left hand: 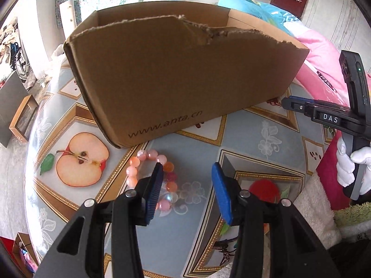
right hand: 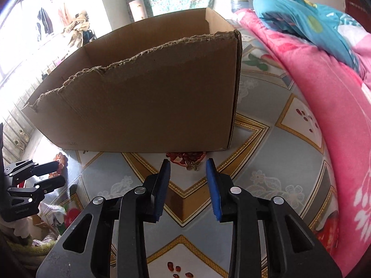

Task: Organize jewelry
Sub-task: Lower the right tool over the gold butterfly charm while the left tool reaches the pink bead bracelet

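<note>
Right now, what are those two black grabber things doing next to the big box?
A person is tidying jewelry with a grabber in each hand. The left gripper is open, low over a pink and orange bead bracelet on the patterned tablecloth. The right gripper is open too, pointing at a little gold butterfly charm lying by the cardboard box. Nothing has been picked up yet.

Bright daylight, blown-out window (right hand: 20,30), fisheye-curved dark edges, sharp centre
</note>
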`<state>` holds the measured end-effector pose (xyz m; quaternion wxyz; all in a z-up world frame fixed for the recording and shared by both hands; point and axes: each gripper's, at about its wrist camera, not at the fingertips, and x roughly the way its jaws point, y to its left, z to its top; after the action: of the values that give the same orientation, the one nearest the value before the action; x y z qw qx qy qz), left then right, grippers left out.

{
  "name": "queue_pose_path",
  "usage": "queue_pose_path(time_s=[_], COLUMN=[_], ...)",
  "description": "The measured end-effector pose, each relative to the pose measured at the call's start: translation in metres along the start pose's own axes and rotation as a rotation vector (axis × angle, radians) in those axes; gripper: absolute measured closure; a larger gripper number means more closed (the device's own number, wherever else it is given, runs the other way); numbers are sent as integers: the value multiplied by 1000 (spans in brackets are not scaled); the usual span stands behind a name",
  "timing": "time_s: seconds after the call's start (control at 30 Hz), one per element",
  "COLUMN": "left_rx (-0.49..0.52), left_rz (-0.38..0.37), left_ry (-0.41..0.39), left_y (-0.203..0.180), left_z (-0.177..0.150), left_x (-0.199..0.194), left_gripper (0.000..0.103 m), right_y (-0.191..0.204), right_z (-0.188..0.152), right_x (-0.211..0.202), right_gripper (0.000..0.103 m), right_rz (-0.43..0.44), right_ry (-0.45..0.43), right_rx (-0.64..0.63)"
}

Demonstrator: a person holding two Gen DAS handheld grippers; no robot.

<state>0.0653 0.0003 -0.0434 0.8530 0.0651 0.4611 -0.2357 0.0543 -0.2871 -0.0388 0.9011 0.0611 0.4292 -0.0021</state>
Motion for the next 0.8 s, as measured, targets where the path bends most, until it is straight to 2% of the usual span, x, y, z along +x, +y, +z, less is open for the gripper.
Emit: queue_pose_path(time_s=[0.23, 0.43, 0.8], left_rx=[28, 57, 85], left_rz=[-2, -25, -156], left_ry=[-12, -43, -73], left_y=[-5, -8, -20], left_z=[-1, -4, -5], left_x=[2, 2, 6], left_gripper=[55, 54, 54], right_y=[2, 4, 30], right_z=[1, 3, -6], right_x=[10, 8, -2], right_gripper=[93, 93, 93], right_rz=[-60, -52, -4], right_ry=[12, 49, 120], right_rx=[-47, -76, -71])
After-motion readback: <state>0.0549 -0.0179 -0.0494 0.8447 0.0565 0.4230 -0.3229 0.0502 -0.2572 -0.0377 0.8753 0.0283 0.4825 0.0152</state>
